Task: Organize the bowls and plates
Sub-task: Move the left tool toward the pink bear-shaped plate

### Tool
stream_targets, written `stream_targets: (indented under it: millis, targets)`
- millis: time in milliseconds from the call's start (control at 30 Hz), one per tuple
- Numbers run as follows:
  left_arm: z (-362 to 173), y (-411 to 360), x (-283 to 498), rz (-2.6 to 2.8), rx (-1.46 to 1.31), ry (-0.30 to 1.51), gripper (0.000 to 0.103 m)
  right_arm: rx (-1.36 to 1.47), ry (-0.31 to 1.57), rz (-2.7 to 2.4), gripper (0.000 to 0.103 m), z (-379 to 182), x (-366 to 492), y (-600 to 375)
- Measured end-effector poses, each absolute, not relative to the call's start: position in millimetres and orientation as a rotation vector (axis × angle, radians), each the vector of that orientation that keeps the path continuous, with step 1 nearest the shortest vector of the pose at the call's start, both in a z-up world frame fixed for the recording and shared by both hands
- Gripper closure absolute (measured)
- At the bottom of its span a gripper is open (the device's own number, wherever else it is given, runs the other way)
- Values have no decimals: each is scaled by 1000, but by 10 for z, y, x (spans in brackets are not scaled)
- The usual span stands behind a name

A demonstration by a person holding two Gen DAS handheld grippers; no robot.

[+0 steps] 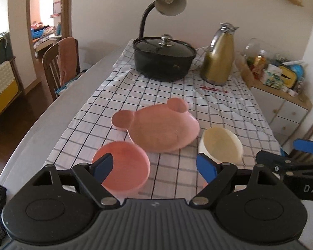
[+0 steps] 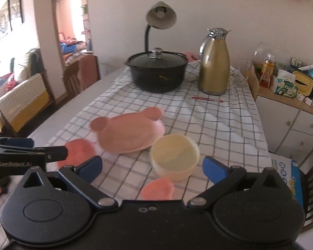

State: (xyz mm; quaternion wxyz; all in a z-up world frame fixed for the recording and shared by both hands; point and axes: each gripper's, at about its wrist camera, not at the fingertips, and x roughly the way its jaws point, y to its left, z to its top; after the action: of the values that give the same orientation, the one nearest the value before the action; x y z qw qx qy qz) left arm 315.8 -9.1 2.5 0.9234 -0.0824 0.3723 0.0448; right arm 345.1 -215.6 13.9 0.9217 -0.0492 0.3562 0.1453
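- Left gripper [image 1: 154, 167]: jaws spread wide, nothing between the pads; it hovers above the near end of the cloth, its left finger [image 1: 103, 165] overlapping the pink bowl [image 1: 123, 168] in view.
- Right gripper [image 2: 152, 167]: jaws spread wide, empty; cream bowl [image 2: 175, 156] sits on the cloth just ahead, in line with the gap.
- Bear plate [image 1: 162, 127], pink with two round ears, lies flat on the cloth between and just behind the two bowls. Cream bowl close beside its right edge; contact not resolvable.
- Small pink dish [image 2: 157, 188] on the cloth nearest the right gripper, lower edge cut off by the gripper body.
- Surface: grey table [image 1: 58, 108] under a white checked cloth [image 1: 219, 112], creased on the right.
- Far end of the cloth: black lidded pot [image 1: 163, 59], gold jug [image 1: 218, 60] to its right, desk lamp [image 1: 169, 2] behind the pot, red pen [image 1: 213, 89] lying before the jug.
- Room: wooden chair [image 1: 58, 64] at the table's left with a cloth draped on it; arched doorway behind; cabinet [image 2: 292, 112] on the right carrying cluttered small items.
- Hard to read: bowls and plate motion-blurred; cabinet items too small to identify; pink object behind the pot mostly hidden.
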Motion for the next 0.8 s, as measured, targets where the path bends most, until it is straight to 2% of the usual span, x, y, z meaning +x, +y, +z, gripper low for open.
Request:
stream_targets:
  millis: [633,800]
  targets:
    - [-331,256,4701,260,-271,932,16,-196,840,324,3,-268,5098,-1791]
    - [-573,398,4941,259,-316,1030,16,-175,960,326,10,-526,5478,-1687]
